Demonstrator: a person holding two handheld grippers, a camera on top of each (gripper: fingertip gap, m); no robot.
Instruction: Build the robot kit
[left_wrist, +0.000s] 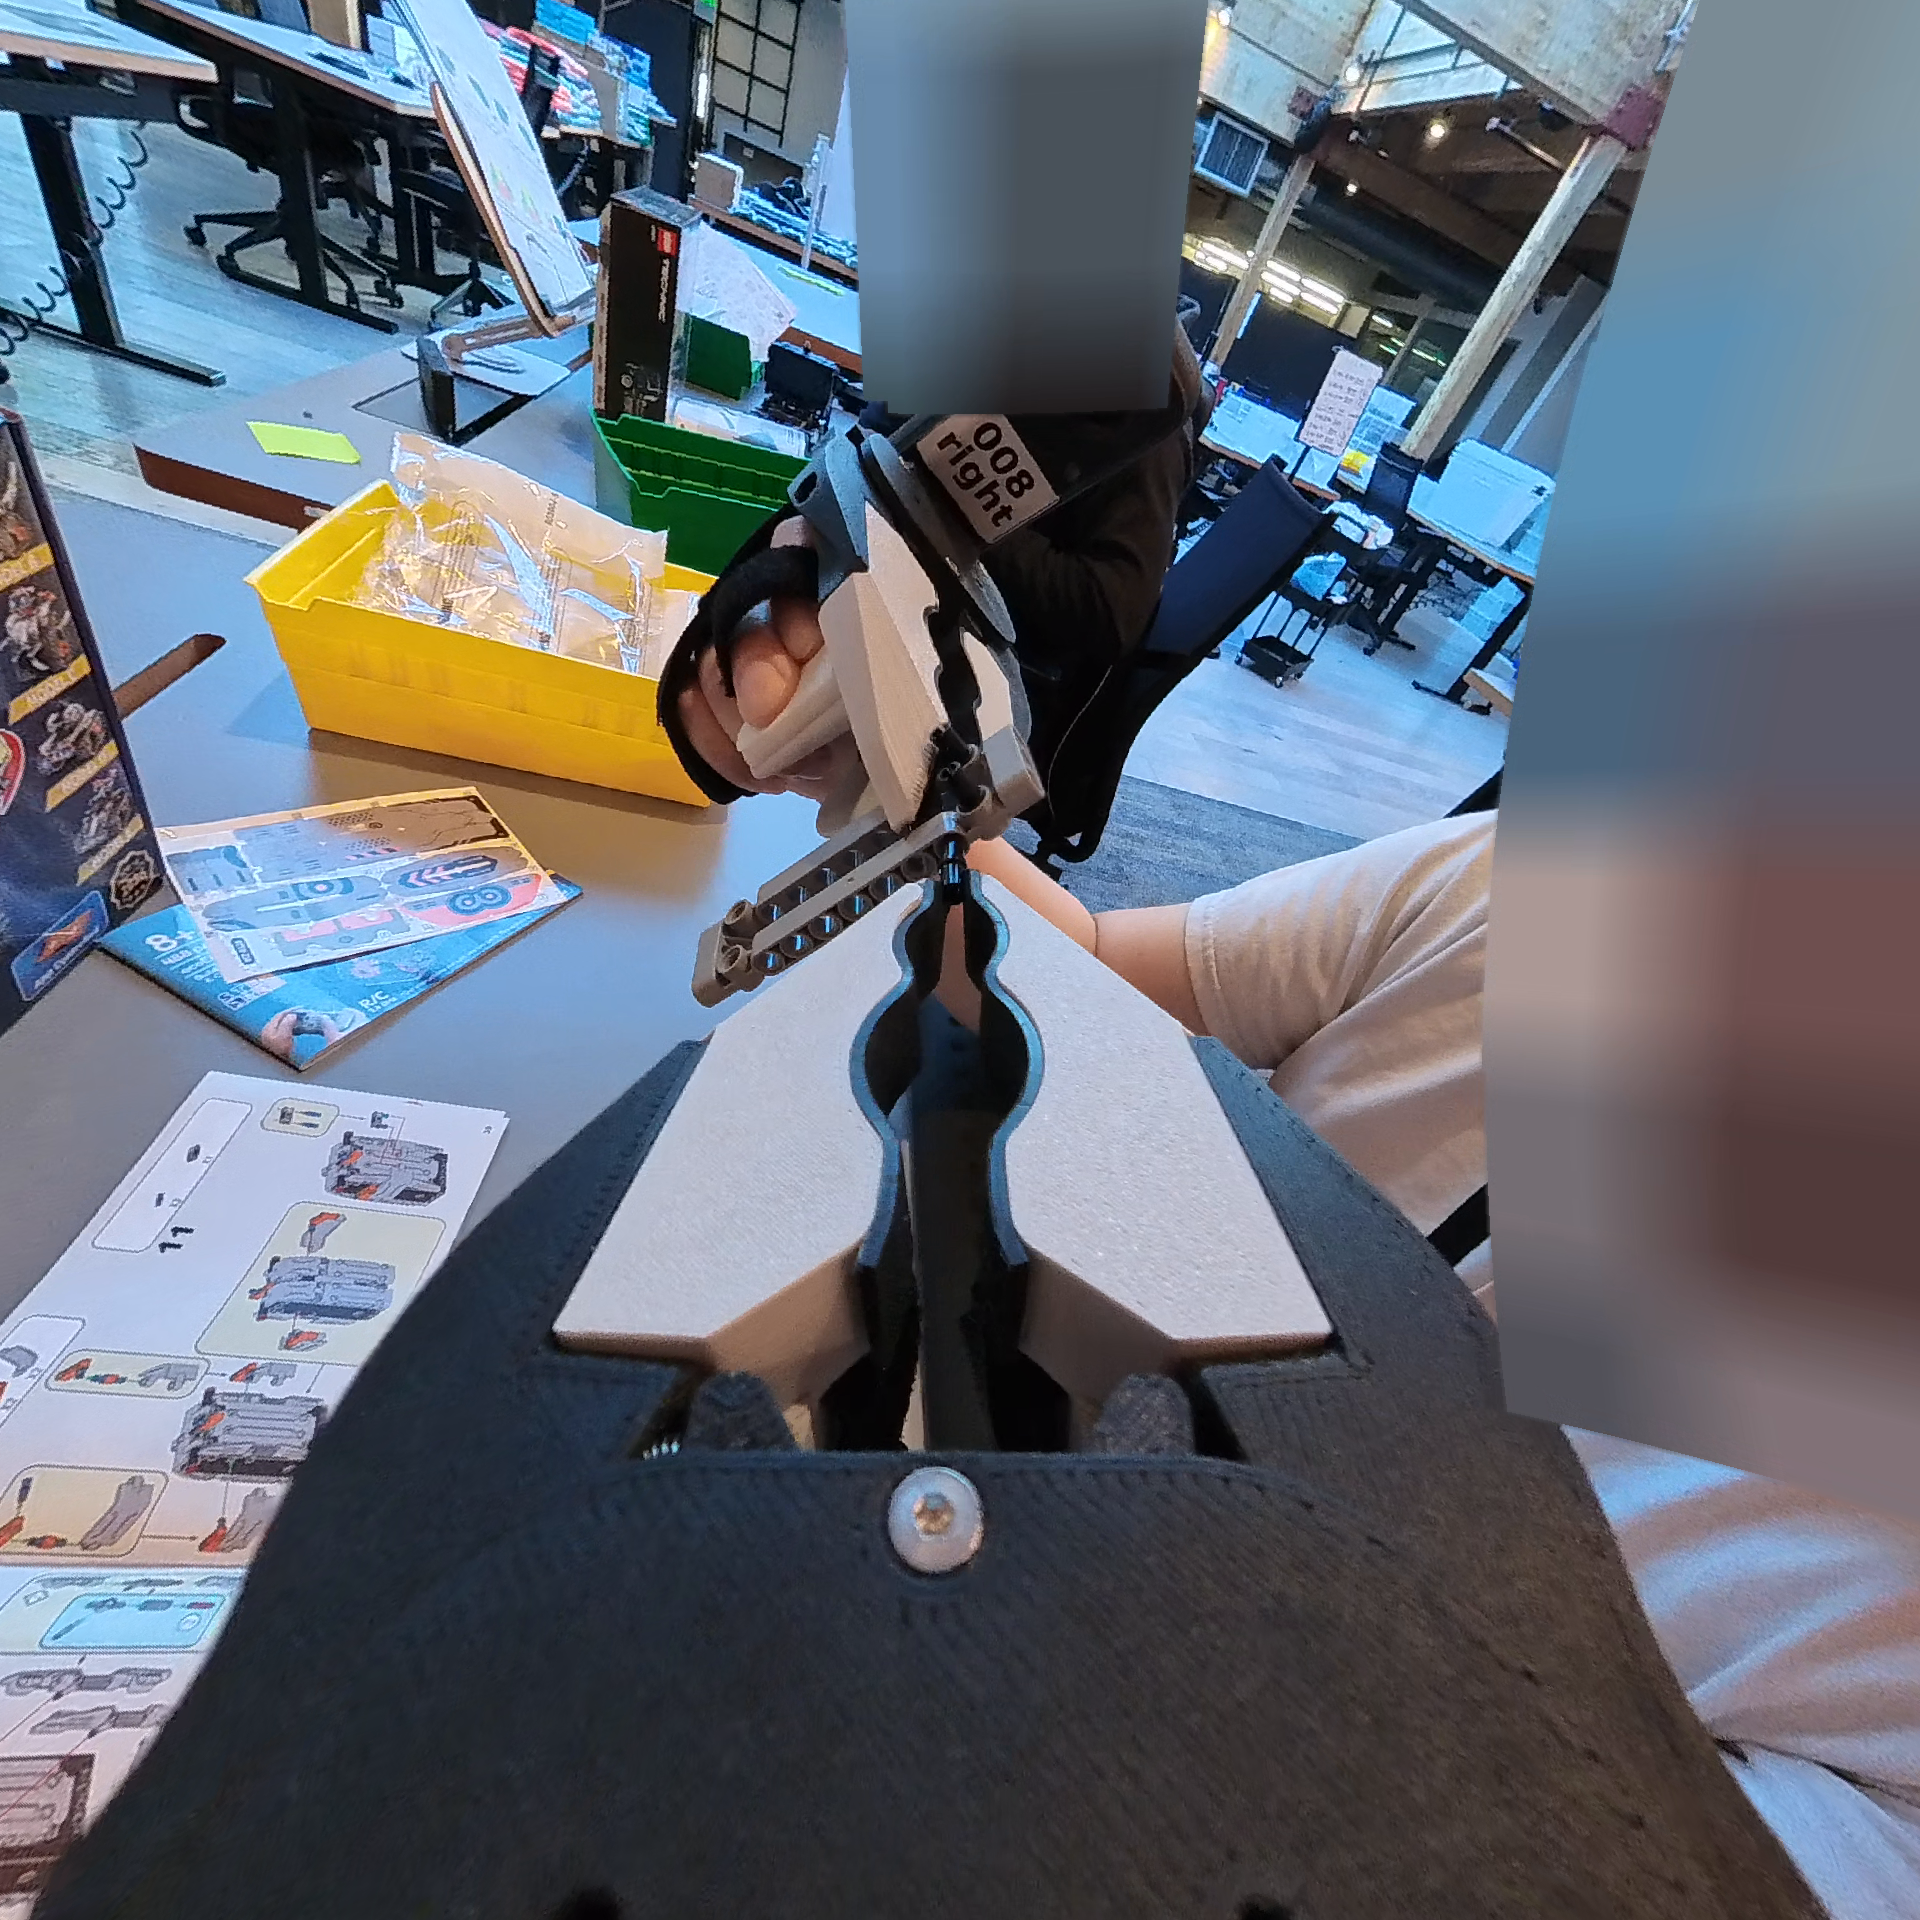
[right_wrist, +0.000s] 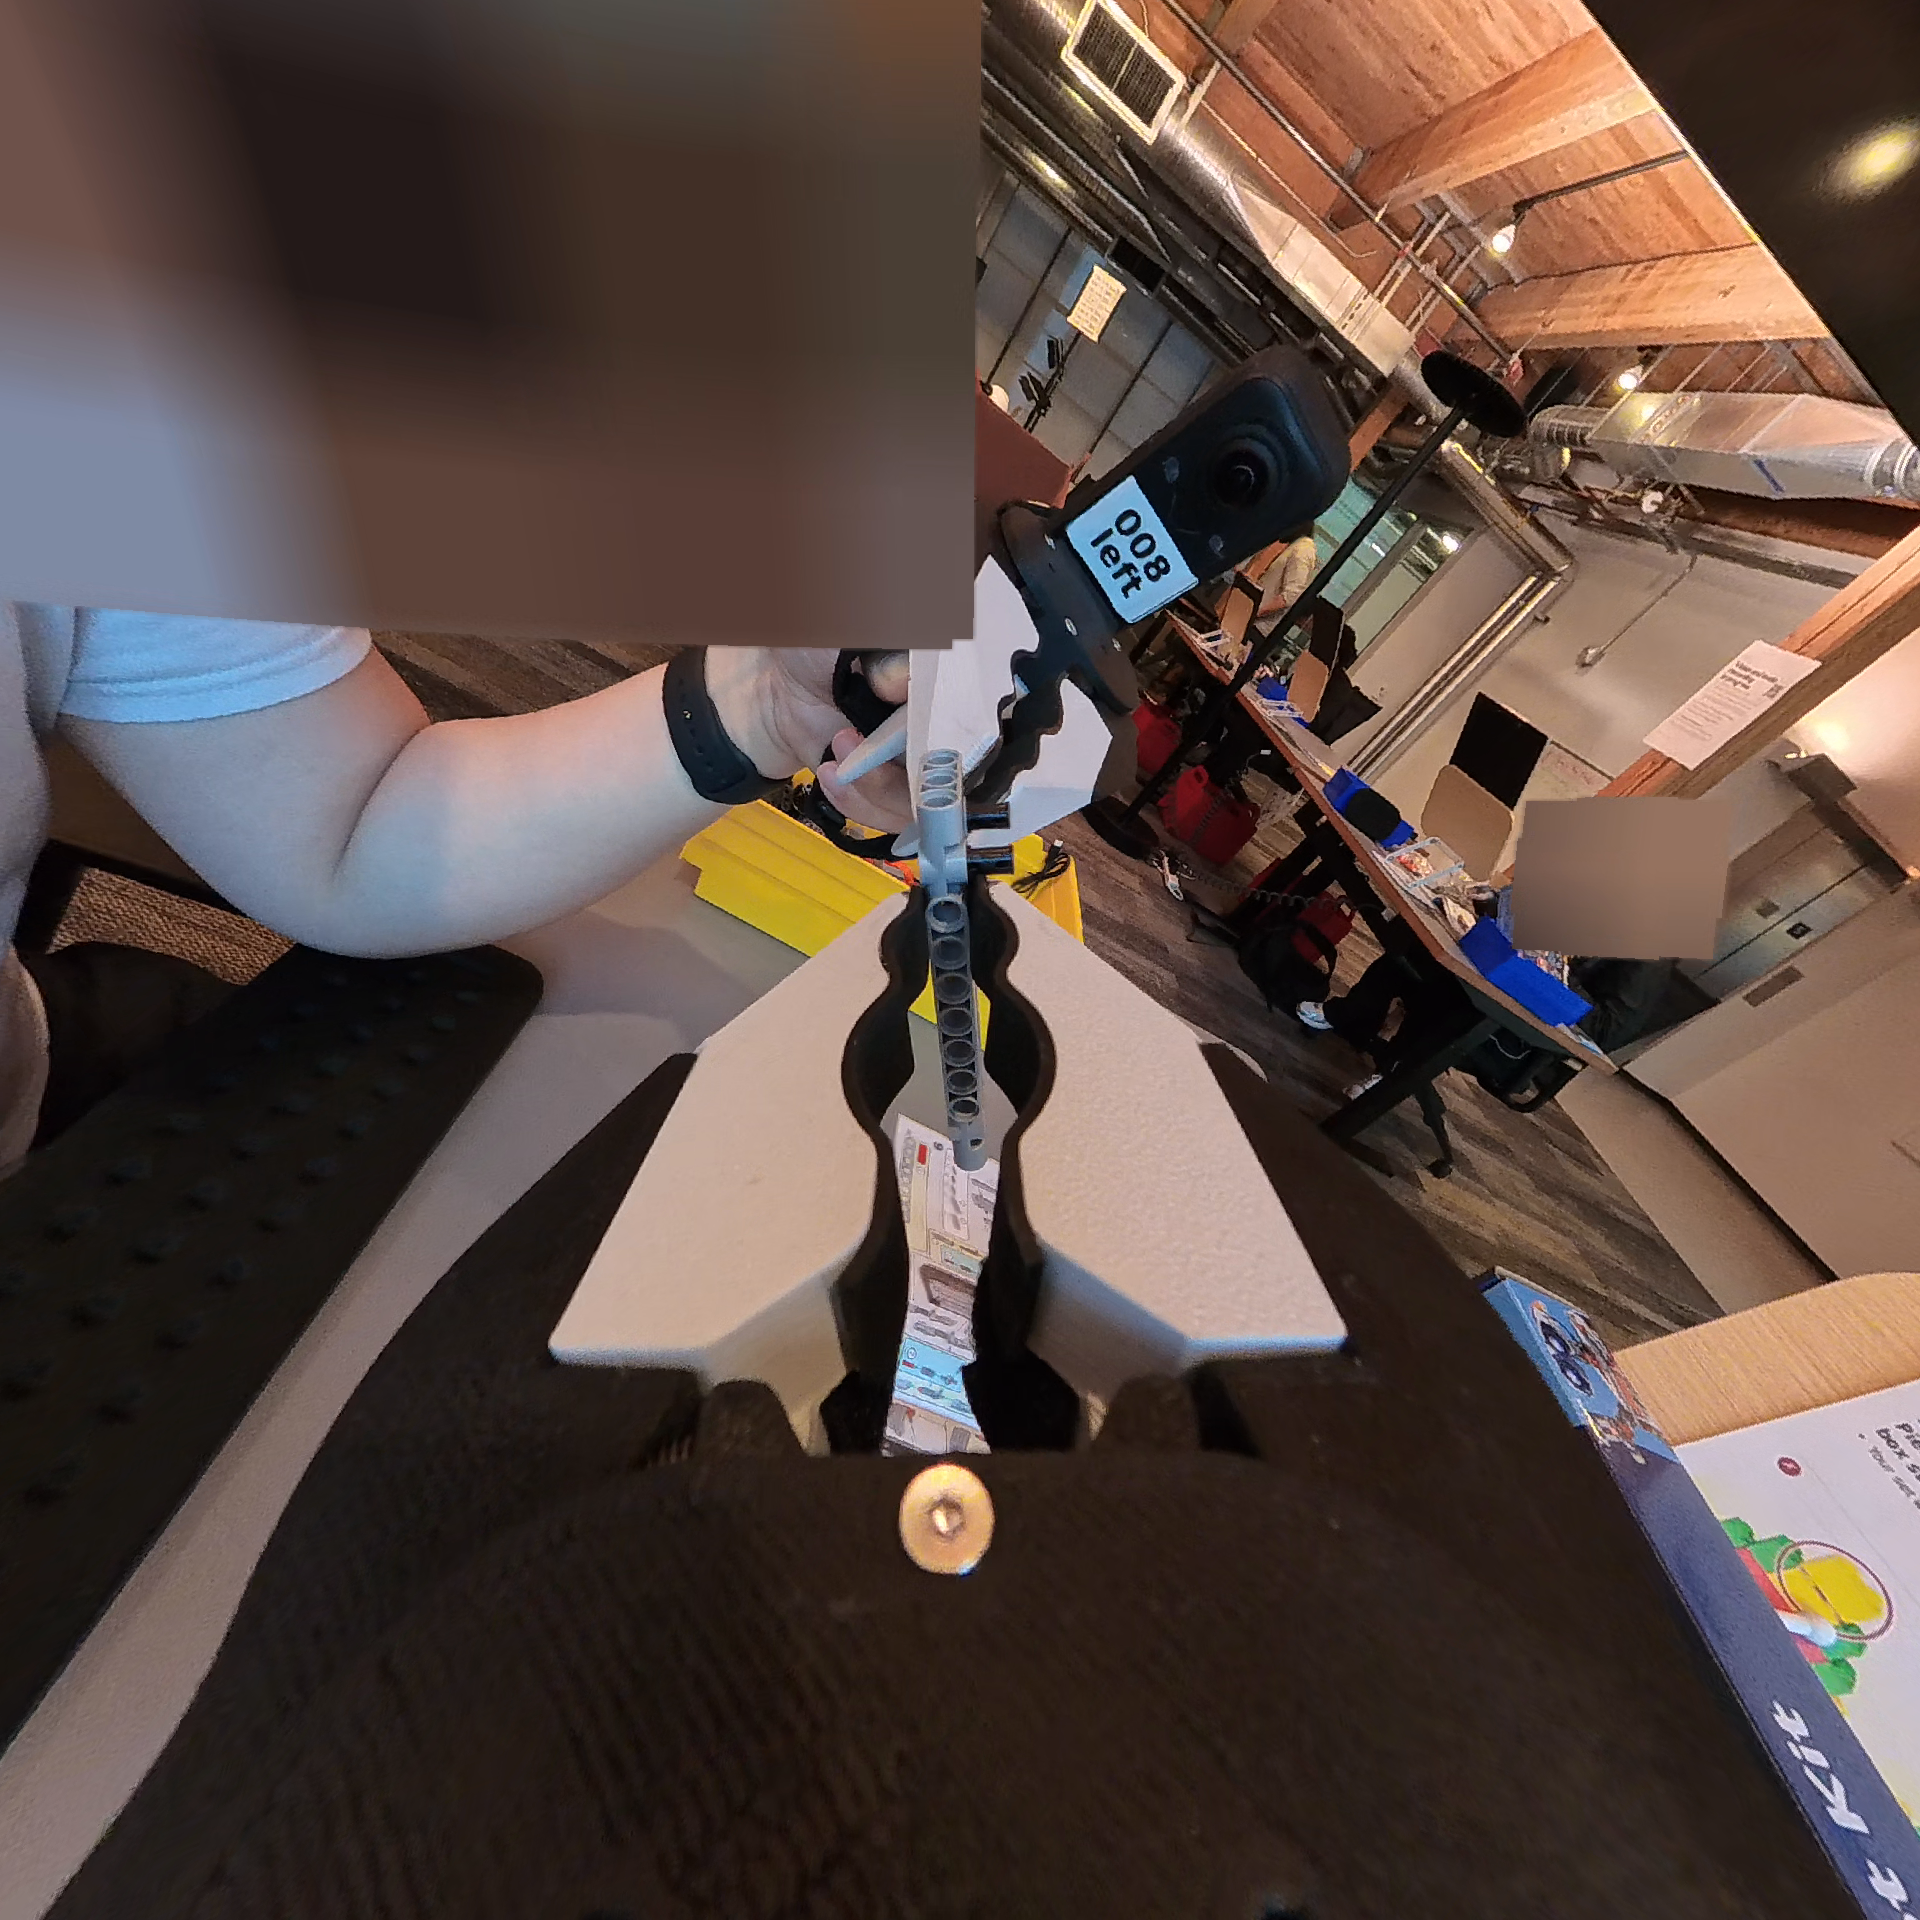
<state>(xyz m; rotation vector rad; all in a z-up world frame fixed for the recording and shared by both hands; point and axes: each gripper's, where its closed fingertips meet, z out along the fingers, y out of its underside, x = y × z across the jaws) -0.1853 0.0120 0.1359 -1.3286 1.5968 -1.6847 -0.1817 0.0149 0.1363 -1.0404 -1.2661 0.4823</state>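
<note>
In the left wrist view my left gripper (left_wrist: 951, 894) is nearly closed on a small black pin (left_wrist: 952, 864), held up in the air above the table. The pin meets the end of a grey beam with a row of holes (left_wrist: 821, 914), which my right gripper (left_wrist: 961, 800) holds from above. In the right wrist view my right gripper (right_wrist: 951, 899) is shut on the grey beam (right_wrist: 954, 997), which runs lengthwise between its fingers. My left gripper (right_wrist: 997, 810) is just beyond it, at a black pin (right_wrist: 989, 816) sticking out of the beam's far end.
A yellow tray (left_wrist: 468, 686) holding clear plastic bags (left_wrist: 520, 561) stands on the grey table (left_wrist: 582, 987), with a green bin (left_wrist: 696, 478) behind. A sticker sheet (left_wrist: 353, 883), instruction pages (left_wrist: 239, 1299) and a printed box (left_wrist: 62, 707) lie at left. A person's arm (left_wrist: 1299, 966) is at right. Left and right tips are no more than a few centimetres apart.
</note>
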